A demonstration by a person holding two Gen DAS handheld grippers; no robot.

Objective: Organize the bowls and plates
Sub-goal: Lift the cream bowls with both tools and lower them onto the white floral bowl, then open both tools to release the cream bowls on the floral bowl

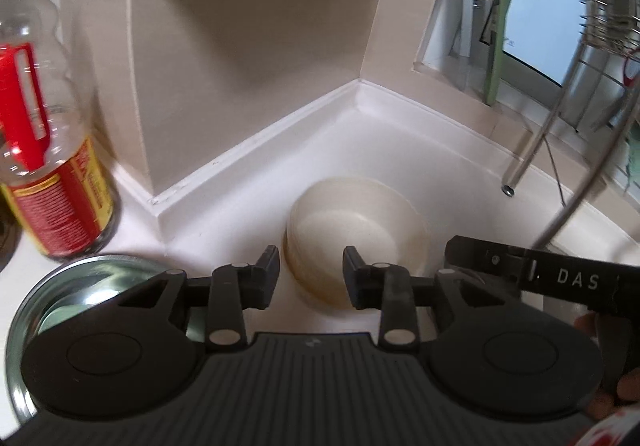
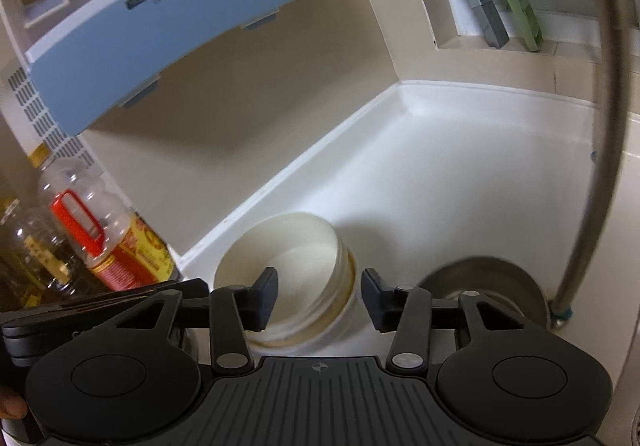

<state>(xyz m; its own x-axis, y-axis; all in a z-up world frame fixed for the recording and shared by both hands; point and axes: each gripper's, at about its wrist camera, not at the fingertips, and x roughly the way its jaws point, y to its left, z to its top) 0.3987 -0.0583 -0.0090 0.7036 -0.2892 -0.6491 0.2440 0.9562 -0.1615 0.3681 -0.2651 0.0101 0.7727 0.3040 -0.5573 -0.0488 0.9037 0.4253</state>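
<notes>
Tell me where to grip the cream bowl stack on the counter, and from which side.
Grip the cream bowl stack by its near rim, one jaw inside and one outside the wall, coming from above on the open counter side. It sits upright with its mouth open, and the wall crowds its far side.
</notes>
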